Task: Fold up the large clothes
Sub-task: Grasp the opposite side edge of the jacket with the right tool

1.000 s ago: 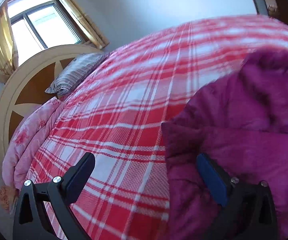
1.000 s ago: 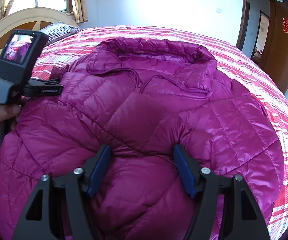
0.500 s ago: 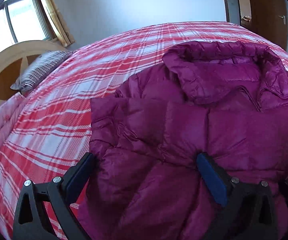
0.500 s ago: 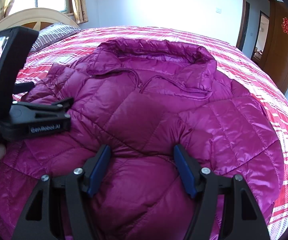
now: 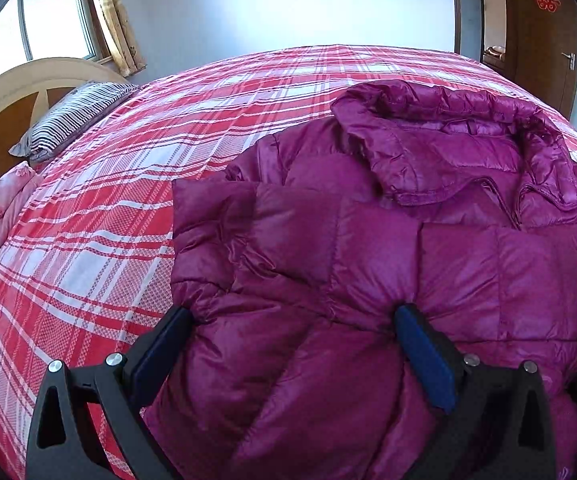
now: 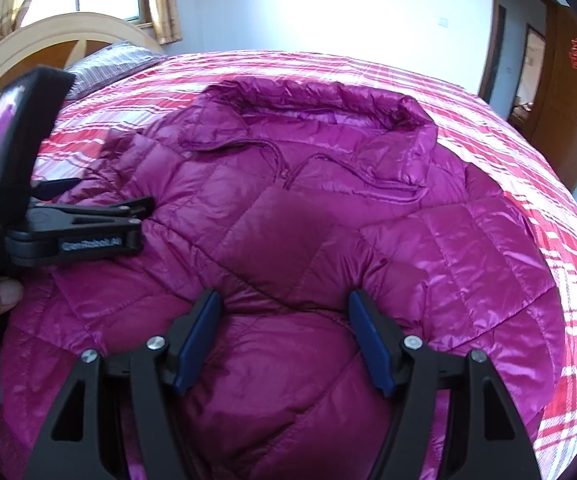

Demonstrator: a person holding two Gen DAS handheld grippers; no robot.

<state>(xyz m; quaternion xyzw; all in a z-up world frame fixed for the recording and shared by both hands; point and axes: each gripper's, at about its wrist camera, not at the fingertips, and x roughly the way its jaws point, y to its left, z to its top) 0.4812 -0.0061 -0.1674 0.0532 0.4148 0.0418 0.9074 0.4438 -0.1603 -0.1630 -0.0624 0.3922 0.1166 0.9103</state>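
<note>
Between both grippers' open jaws bulges the jacket (image 6: 288,240)

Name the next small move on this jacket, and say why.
Probably close the left claw on the jacket's near edge: puffy fabric bulges between its wide-set pads, the right claw straddles the same edge alongside, and the collar lies far across, so the bottom can then fold up.

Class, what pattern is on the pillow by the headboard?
Dark and light stripes on the pillow, clearest in the left wrist view.
</note>
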